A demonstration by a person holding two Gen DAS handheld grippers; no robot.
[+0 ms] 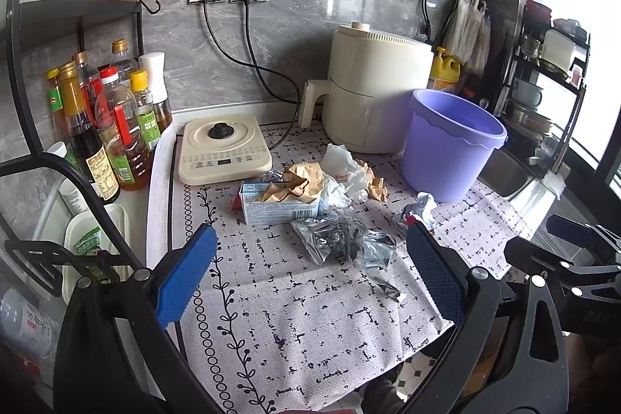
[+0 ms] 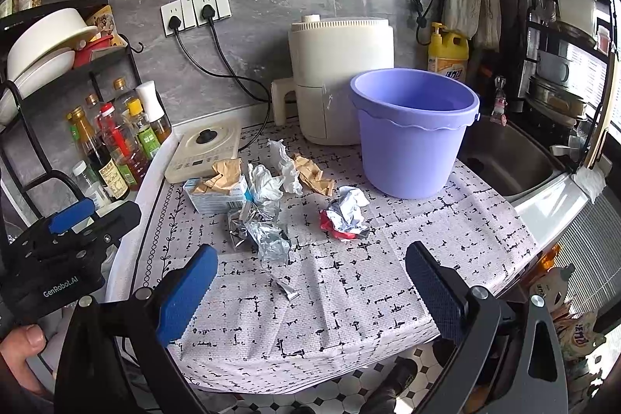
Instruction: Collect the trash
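A purple bucket (image 1: pixel 450 142) (image 2: pixel 413 130) stands empty at the back right of a patterned cloth. In front of it lies trash: crumpled silver foil (image 1: pixel 341 237) (image 2: pixel 264 235), a light blue carton (image 1: pixel 277 206) (image 2: pixel 217 196) with brown paper (image 1: pixel 302 181) on it, white plastic (image 1: pixel 345 169) (image 2: pixel 283 169), another brown paper scrap (image 2: pixel 314 175), a red and white wrapper (image 1: pixel 417 210) (image 2: pixel 347 214) and a small foil strip (image 1: pixel 386 286) (image 2: pixel 287 288). My left gripper (image 1: pixel 310 274) is open and empty, near the foil. My right gripper (image 2: pixel 310 278) is open and empty, near the table's front edge.
A cream induction cooker (image 1: pixel 223 148) and an air fryer (image 1: pixel 372 92) stand at the back. Sauce bottles (image 1: pixel 112 127) and a black rack (image 1: pixel 23 72) are on the left. A sink (image 2: pixel 508 161) lies right of the bucket. The cloth's (image 1: pixel 310 336) front edge overhangs a tiled floor.
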